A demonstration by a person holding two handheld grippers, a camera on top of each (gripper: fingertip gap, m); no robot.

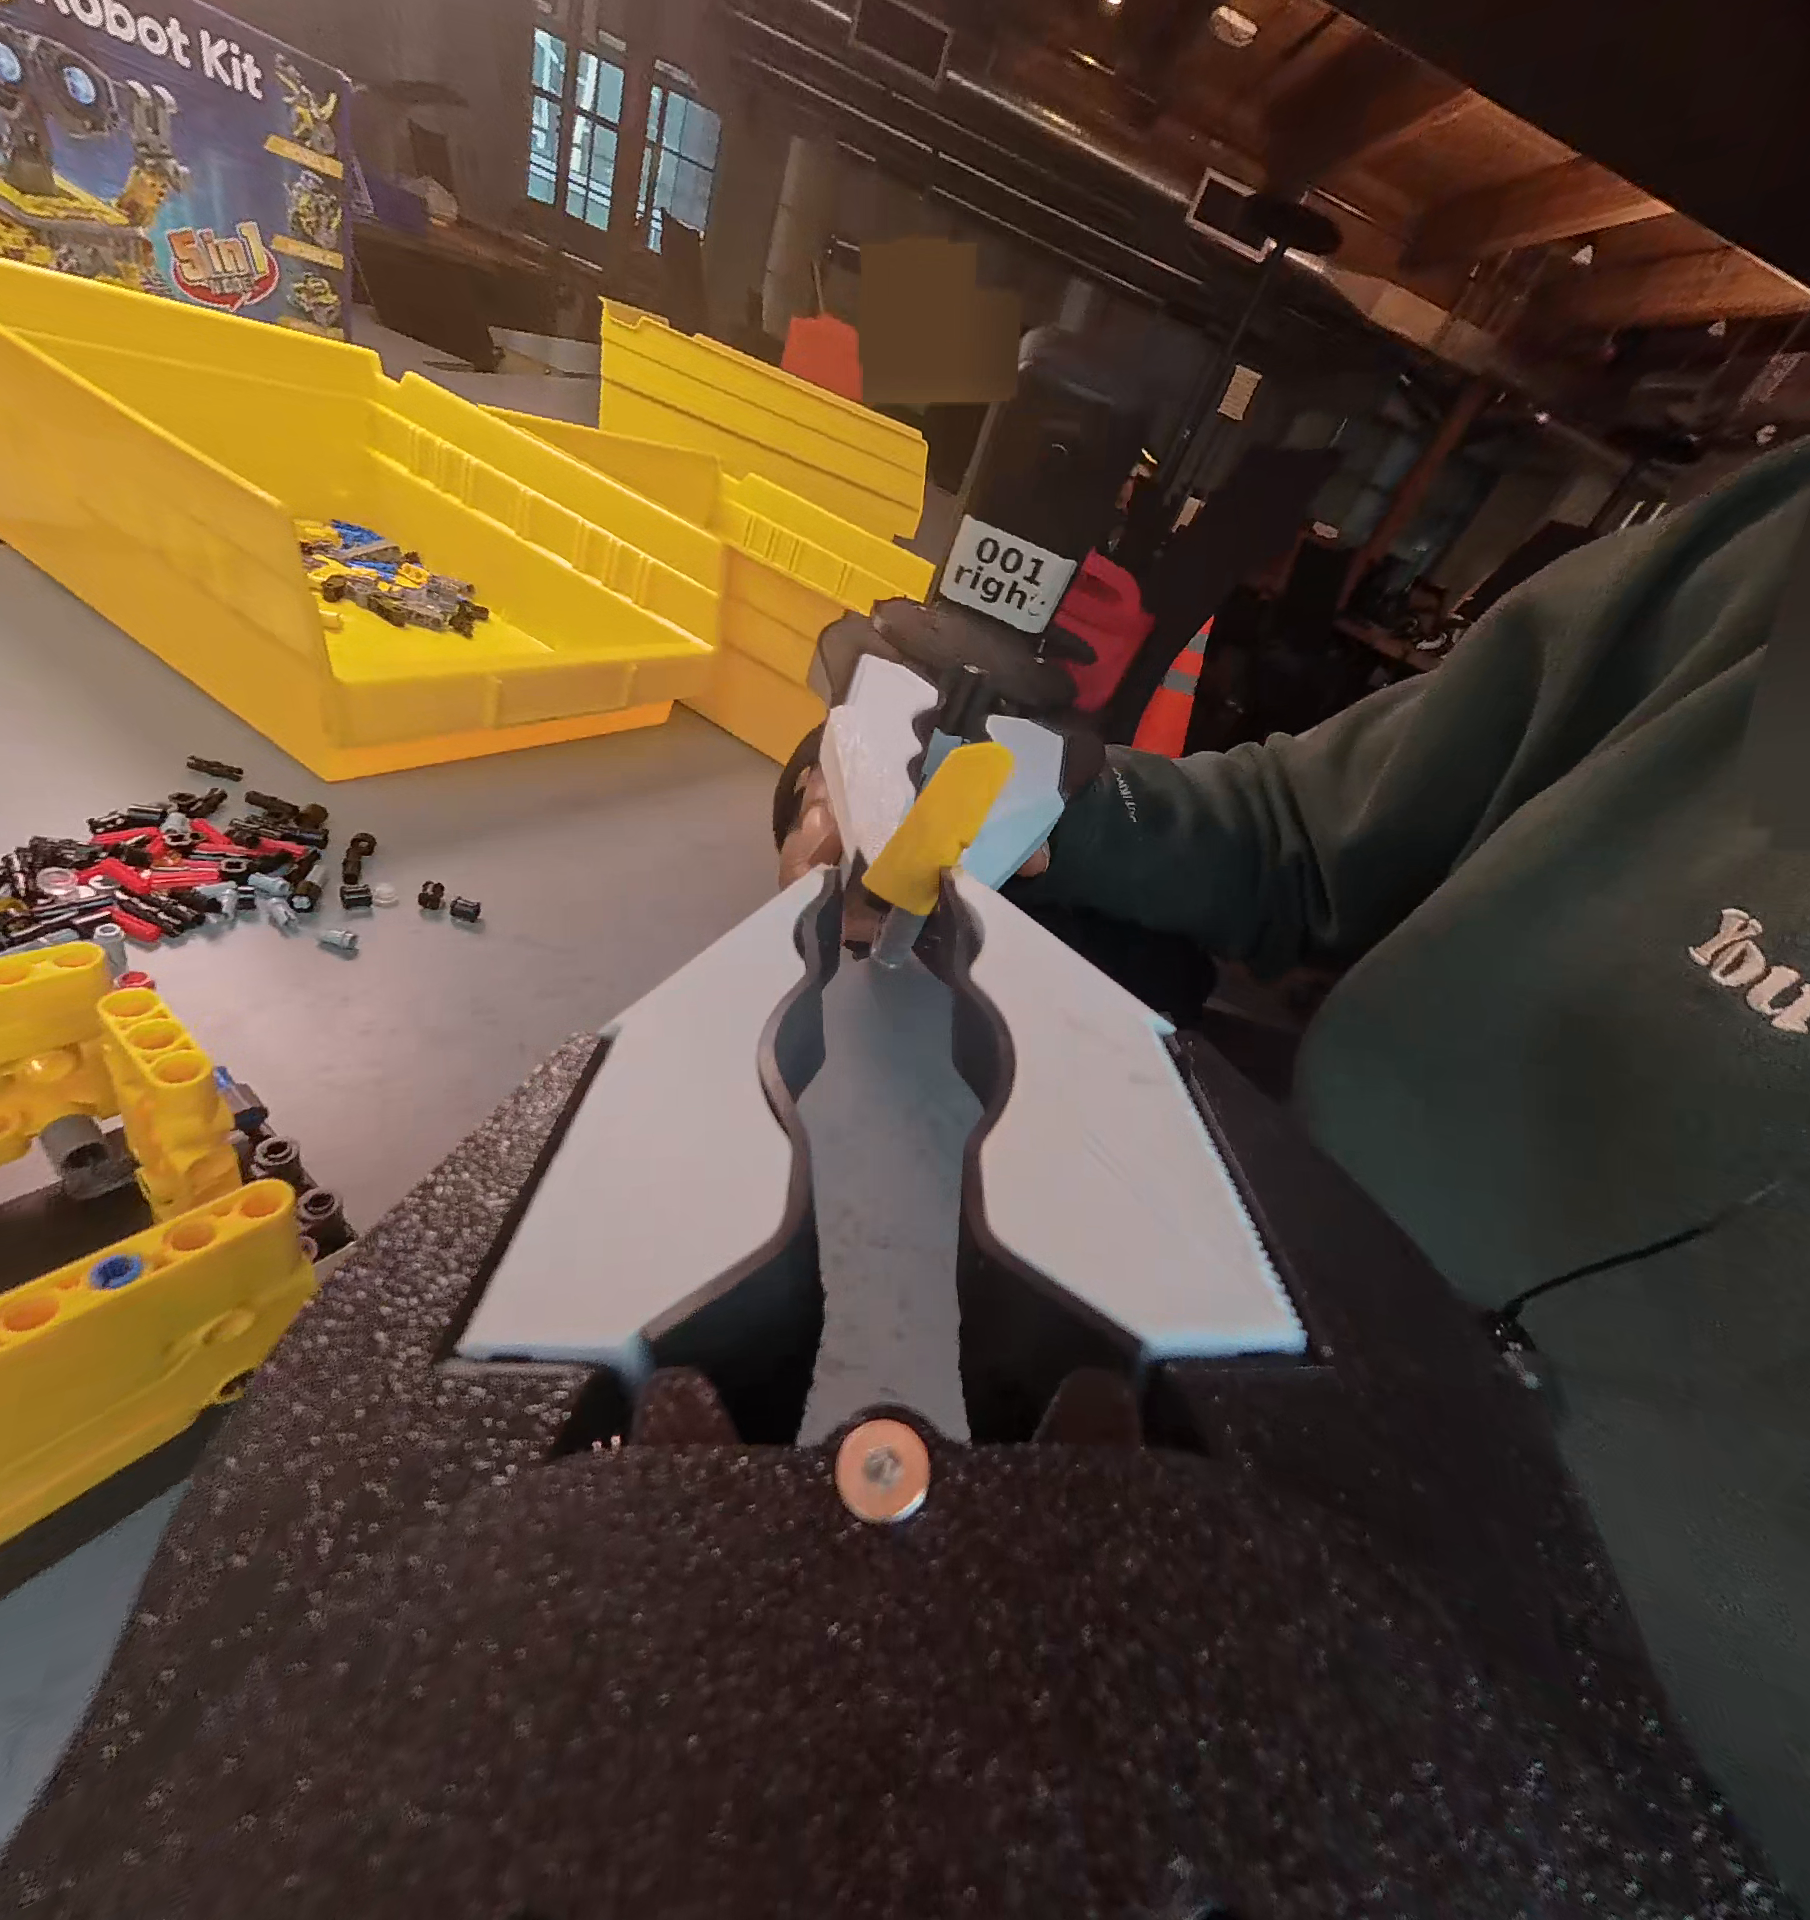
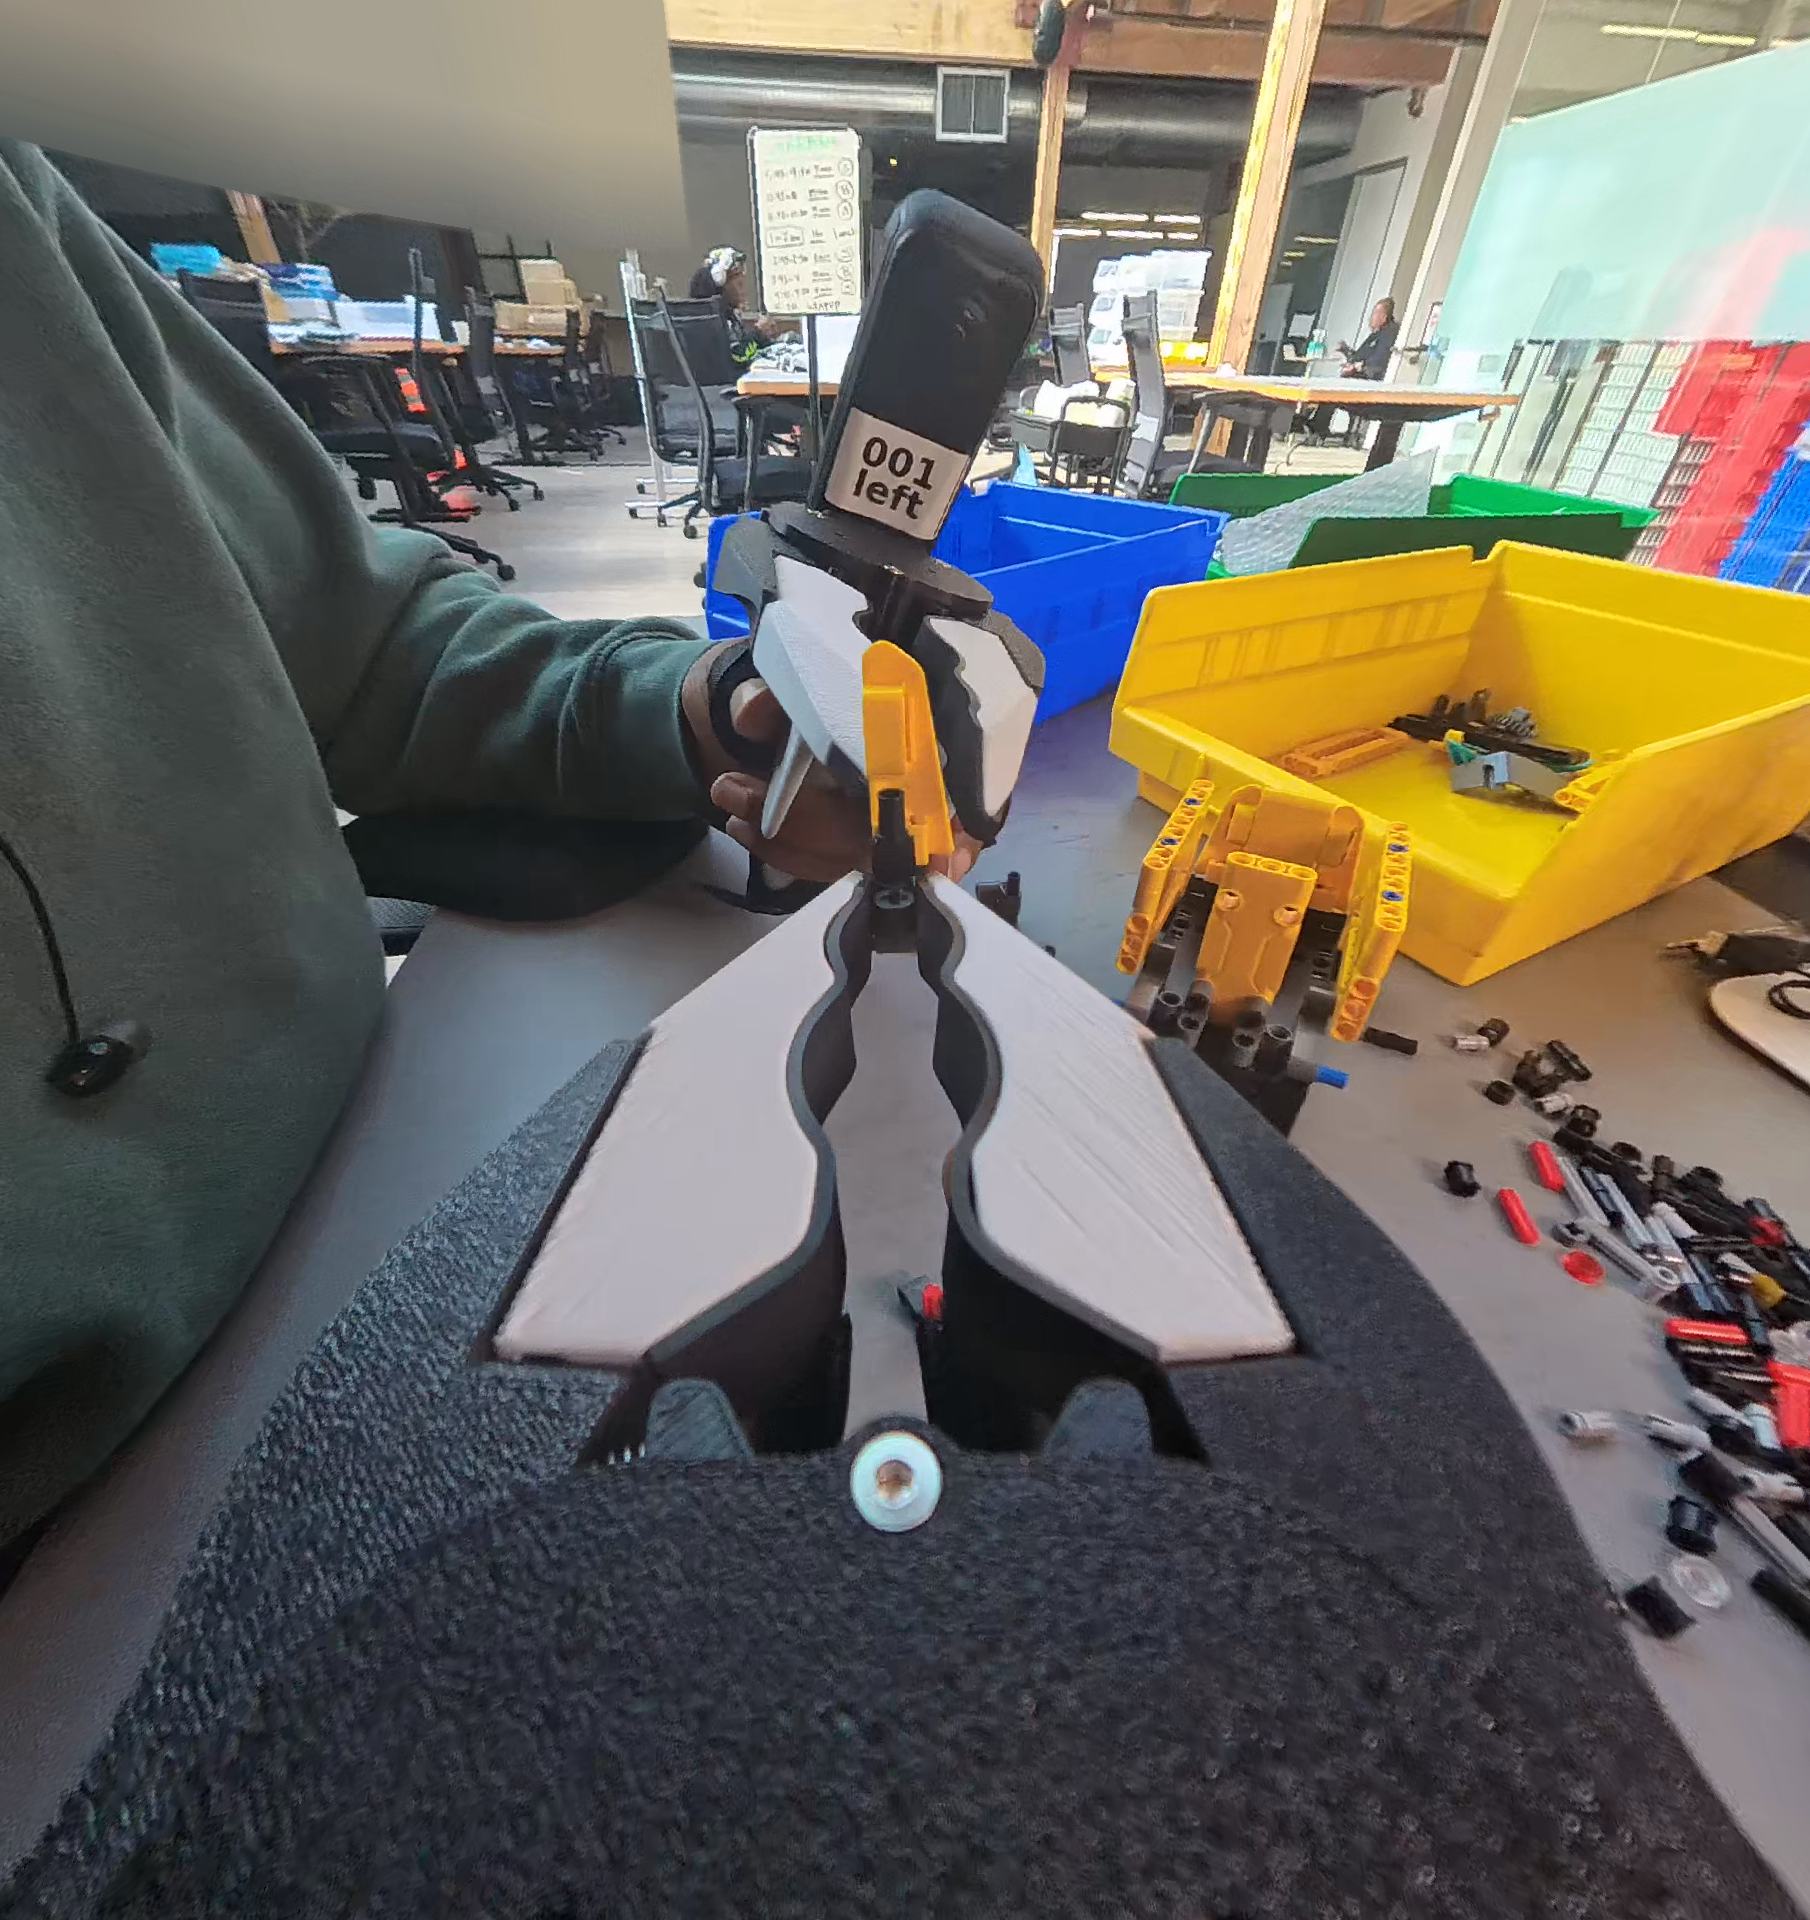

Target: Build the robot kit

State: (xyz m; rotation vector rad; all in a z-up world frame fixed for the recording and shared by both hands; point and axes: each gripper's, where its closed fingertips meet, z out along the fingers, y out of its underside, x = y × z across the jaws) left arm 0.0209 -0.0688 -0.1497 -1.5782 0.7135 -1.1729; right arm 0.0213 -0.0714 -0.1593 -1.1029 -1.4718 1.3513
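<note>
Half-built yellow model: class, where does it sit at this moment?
In the right wrist view the half-built yellow model stands on the grey table, right of the jaws, between the yellow bin and the loose parts pile.

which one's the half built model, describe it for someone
On the grey table, find the yellow bin. Right in front stands the half-built model: yellow holed beams on black pieces, the only assembled thing beside the loose scattered parts.
</note>
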